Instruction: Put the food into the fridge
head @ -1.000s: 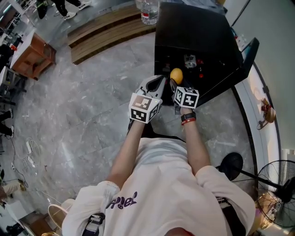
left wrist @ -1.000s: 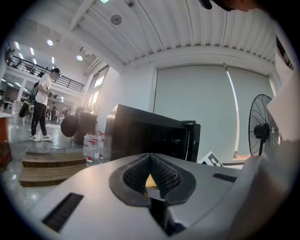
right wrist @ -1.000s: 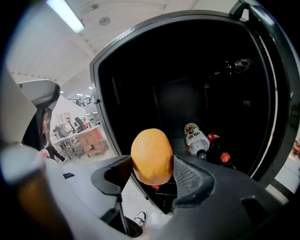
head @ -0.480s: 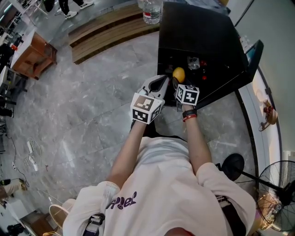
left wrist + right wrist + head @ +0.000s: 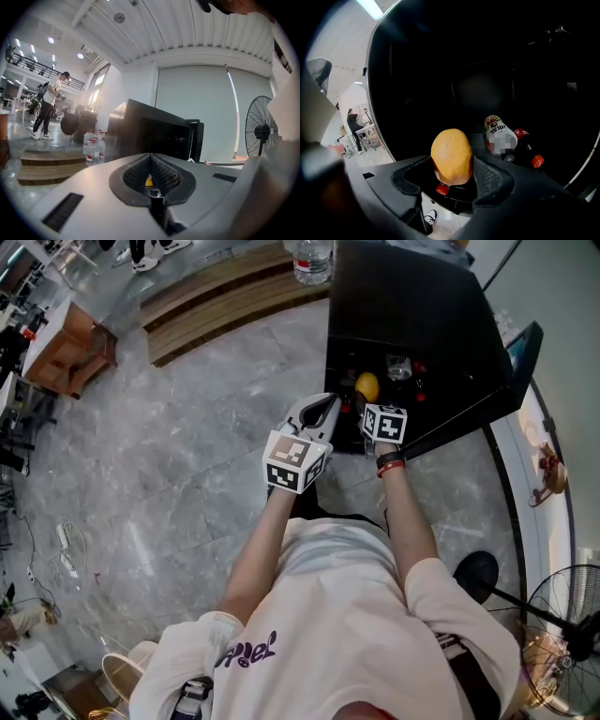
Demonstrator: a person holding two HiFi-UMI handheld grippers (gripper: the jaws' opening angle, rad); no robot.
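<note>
I push my right gripper (image 5: 367, 399) a little further forward than a second ago, so the yellow fruit (image 5: 367, 387) clamped in its jaws now sits slightly deeper in the open fridge (image 5: 412, 306). My right forearm reaches out further, and the gripper's marker cube lies closer to the fridge's front edge.

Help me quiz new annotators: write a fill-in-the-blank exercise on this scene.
1. The yellow fruit sits between the fingers of the ___ gripper.
2. The left gripper, its fingers together, holds ___.
3. The bottle inside the fridge has a ___ cap.
Missing words: right; nothing; red.
</note>
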